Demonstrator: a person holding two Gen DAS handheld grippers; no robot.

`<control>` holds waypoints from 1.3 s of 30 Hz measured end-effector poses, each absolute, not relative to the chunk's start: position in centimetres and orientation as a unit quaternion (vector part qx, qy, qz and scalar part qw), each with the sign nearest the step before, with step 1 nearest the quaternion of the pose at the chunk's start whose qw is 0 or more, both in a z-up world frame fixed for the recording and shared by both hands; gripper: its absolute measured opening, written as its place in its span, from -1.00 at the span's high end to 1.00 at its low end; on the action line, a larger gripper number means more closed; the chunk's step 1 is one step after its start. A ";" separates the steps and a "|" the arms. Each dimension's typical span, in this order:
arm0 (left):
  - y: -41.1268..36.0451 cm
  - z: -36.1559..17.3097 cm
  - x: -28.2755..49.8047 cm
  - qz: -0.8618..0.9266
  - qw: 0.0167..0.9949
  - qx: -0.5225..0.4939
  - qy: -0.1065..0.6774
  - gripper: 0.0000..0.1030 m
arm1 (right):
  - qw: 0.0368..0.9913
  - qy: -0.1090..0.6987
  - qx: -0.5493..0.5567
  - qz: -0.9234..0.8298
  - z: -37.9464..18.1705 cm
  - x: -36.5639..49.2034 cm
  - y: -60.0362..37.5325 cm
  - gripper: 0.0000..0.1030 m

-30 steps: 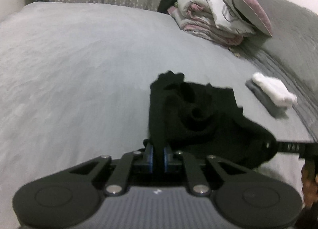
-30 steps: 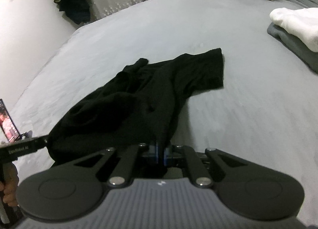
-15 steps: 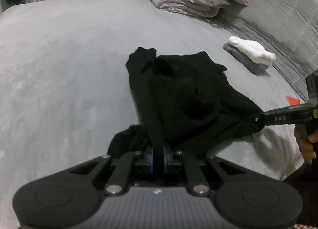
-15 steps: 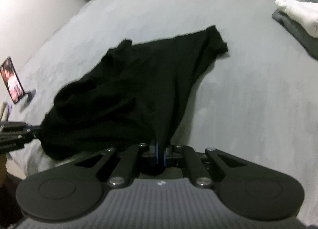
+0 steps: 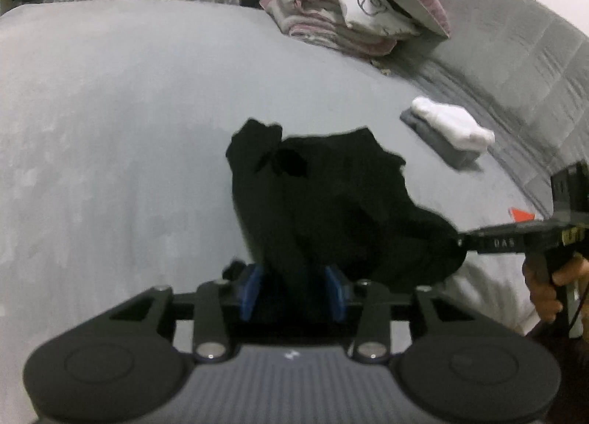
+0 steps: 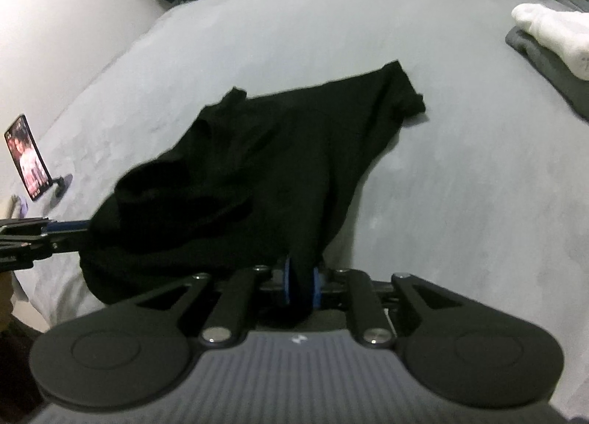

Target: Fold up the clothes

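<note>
Garment: crumpled black cloth top, bed centre.
L tongs: opening, cloth between, pads clear.
R tongs: opening, cloth between.
Stack: folded white-on-grey clothes, 2 o'clock.

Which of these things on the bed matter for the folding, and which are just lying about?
In use: black garment; left gripper, opening; right gripper, opening; cloth between both pairs of fingers.

Lying about: white and grey folded clothes; bedding pile; phone on stand.
</note>
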State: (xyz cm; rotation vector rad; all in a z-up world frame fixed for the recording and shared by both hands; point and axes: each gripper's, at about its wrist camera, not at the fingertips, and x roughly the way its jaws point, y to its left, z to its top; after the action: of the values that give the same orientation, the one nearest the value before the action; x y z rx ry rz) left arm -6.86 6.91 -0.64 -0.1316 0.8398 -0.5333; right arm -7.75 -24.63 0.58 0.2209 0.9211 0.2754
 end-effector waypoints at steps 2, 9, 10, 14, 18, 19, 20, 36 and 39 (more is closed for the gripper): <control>7.2 -0.5 -5.8 -0.250 0.876 -0.076 0.405 0.09 | 0.882 0.441 0.109 0.126 1.0 -7.7 -24.7 0.15; 7.8 -1.3 -0.4 -0.213 0.866 -0.133 0.431 0.04 | 0.890 0.428 0.122 0.100 2.2 -7.0 -24.9 -0.01; 7.8 -1.6 0.4 -0.210 0.862 -0.149 0.438 0.04 | 0.891 0.426 0.125 0.096 2.4 -6.8 -24.9 -0.01; 7.5 -2.8 3.2 -0.198 0.846 -0.195 0.456 0.04 | 0.892 0.423 0.135 0.085 2.9 -5.5 -24.5 -0.01; 6.8 -4.2 5.4 -0.185 0.832 -0.226 0.472 0.09 | 0.888 0.431 0.137 0.080 3.0 -3.7 -23.6 -0.01; 6.6 -4.7 5.9 -0.184 0.827 -0.235 0.477 0.15 | 0.888 0.431 0.136 0.079 3.0 -3.2 -23.4 -0.01; 6.4 -5.0 6.2 -0.184 0.823 -0.239 0.481 0.19 | 0.888 0.432 0.135 0.078 3.0 -2.7 -23.1 -0.01; 6.5 -6.6 7.7 -0.166 0.832 -0.247 0.468 0.75 | 0.880 0.451 0.104 0.110 0.1 7.4 -17.4 -0.01; 6.9 -6.7 8.0 -0.164 0.829 -0.251 0.471 0.88 | 0.883 0.449 0.080 0.107 -0.2 8.3 -16.6 -0.01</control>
State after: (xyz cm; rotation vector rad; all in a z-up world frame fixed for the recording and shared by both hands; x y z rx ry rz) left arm 8.00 6.87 -6.75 -0.5334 1.0005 -0.3483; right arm 8.33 -16.63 -0.23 0.1669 0.9350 0.2237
